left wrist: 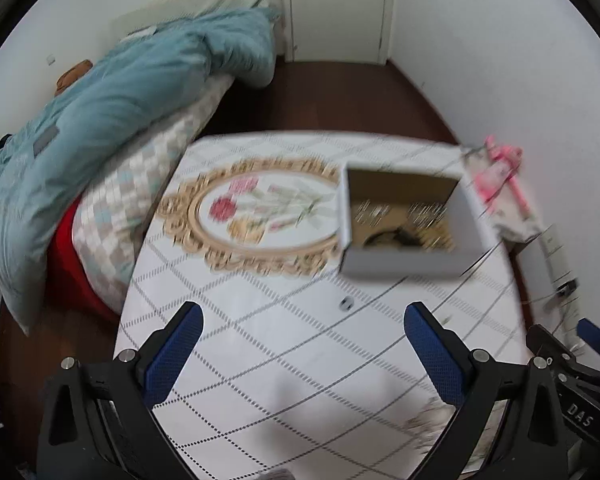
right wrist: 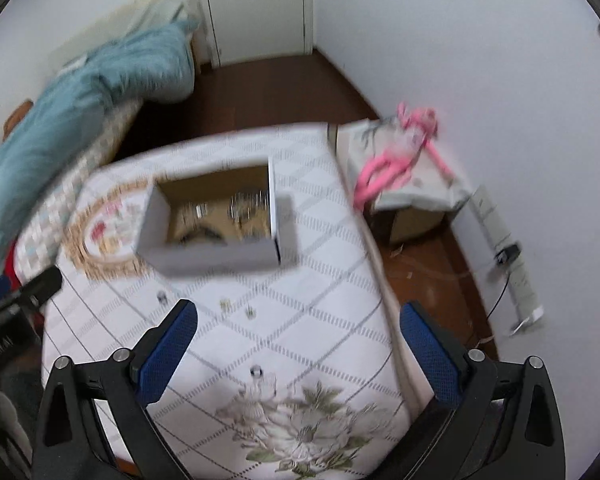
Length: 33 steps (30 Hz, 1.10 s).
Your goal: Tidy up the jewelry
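One open box (right wrist: 216, 258), four small loose trinkets (right wrist: 225, 304) on patterned table (right wrist: 332, 280)

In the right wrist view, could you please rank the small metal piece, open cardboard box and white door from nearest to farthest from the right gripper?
From the right gripper:
1. Small metal piece, on the tablecloth between the fingers.
2. Open cardboard box, mid-table.
3. White door, far wall.

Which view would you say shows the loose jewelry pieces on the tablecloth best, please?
The right wrist view: four small pieces lie on the cloth before the box. The left wrist view shows only one.
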Available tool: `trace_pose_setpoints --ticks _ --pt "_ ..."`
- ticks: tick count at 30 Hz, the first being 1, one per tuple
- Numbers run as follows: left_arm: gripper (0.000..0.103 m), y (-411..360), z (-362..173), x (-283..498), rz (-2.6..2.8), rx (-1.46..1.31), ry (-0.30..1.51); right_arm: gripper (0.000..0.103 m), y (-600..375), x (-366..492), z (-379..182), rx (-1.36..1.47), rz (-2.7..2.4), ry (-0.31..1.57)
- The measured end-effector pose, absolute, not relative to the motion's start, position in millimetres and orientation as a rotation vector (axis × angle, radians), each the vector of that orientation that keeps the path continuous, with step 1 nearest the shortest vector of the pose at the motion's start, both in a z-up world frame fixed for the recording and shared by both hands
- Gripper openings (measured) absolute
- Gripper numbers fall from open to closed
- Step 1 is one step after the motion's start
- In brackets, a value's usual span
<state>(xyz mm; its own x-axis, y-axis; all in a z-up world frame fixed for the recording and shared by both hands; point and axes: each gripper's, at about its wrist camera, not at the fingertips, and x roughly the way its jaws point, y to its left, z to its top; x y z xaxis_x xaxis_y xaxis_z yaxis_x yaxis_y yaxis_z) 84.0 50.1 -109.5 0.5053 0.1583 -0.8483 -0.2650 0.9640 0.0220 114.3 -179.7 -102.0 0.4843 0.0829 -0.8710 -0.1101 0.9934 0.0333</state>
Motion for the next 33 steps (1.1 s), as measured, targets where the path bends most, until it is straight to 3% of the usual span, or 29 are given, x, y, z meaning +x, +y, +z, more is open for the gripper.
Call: trace_pose_setpoints --ticks 2,3,7,11,16,18,19,30,33 --pt "0.103 53 -128 79 0.265 -0.123 1.040 0.073 -175 111 -137 -0.021 0.133 1.123" --pt "0.103 54 -143 77 0.271 -0.116 1.064 0.069 -172 109 -155 -0.017 0.148 1.149" --pt "0.103 58 -177 72 0.286 -0.096 1.128 0.061 -163 103 -200 -0.020 0.170 1.201" --pt "0.103 61 -199 68 0.287 -0.094 1.165 0.060 -154 98 -224 -0.039 0.176 1.213" --pt "0.103 64 -214 67 0.282 -0.084 1.169 0.044 -144 87 -234 -0.112 0.169 1.154" --pt "0.103 66 -217 66 0.281 -0.087 1.168 0.028 -141 83 -234 -0.121 0.185 1.122" --pt "0.103 67 -218 67 0.281 -0.089 1.169 0.014 -139 81 -235 -0.128 0.188 1.114" --pt "0.102 61 -225 107 0.191 -0.132 1.143 0.013 -153 104 -225 -0.001 0.202 1.123" --pt "0.097 55 -230 125 0.176 -0.124 1.149 0.013 -157 118 -230 0.021 0.184 1.136"
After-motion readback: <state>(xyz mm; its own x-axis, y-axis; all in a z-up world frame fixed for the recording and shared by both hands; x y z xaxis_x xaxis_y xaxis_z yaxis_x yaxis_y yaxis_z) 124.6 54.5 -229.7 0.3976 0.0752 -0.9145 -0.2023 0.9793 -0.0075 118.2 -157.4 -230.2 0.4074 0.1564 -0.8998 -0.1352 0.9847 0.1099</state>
